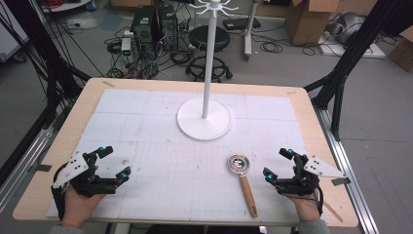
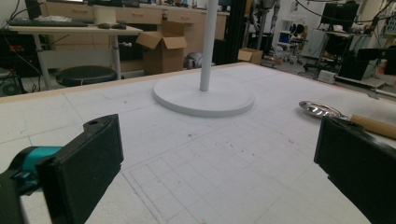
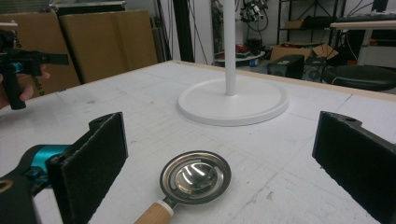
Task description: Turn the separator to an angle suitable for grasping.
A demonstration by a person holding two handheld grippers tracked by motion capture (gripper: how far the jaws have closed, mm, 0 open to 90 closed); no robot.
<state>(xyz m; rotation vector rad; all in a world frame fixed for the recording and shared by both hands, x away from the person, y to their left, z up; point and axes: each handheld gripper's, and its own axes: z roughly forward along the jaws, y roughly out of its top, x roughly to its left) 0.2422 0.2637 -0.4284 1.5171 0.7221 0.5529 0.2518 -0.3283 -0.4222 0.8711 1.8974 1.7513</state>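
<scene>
From the high view, the table (image 1: 311, 126) carries a white mat, and a white stand (image 1: 204, 118) with a tall pole sits at about 12 o'clock from the mat's centre. The strainer (image 1: 242, 175), a shiny metal bowl on a wooden handle, lies flat at about 4 o'clock from the centre, handle pointing toward 6 o'clock. The right gripper (image 1: 278, 163) rests near the table's 4 o'clock corner, just beside the strainer but apart from it, jaws spread wide and holding nothing. The left gripper (image 1: 116, 161) rests near 8 o'clock, well apart from the strainer, jaws also wide and empty

In the left gripper view, the two black jaws stand far apart over bare mat; the stand (image 2: 204, 95) is at 12 o'clock, and the strainer (image 2: 322, 110) sits at 2 o'clock beyond the right-hand jaw

In the right gripper view, the strainer (image 3: 195, 178) lies between the wide-open jaws at 6 o'clock, touching neither, with the stand (image 3: 233, 100) at 12 o'clock and the left gripper (image 3: 21, 63) at 10 o'clock
</scene>
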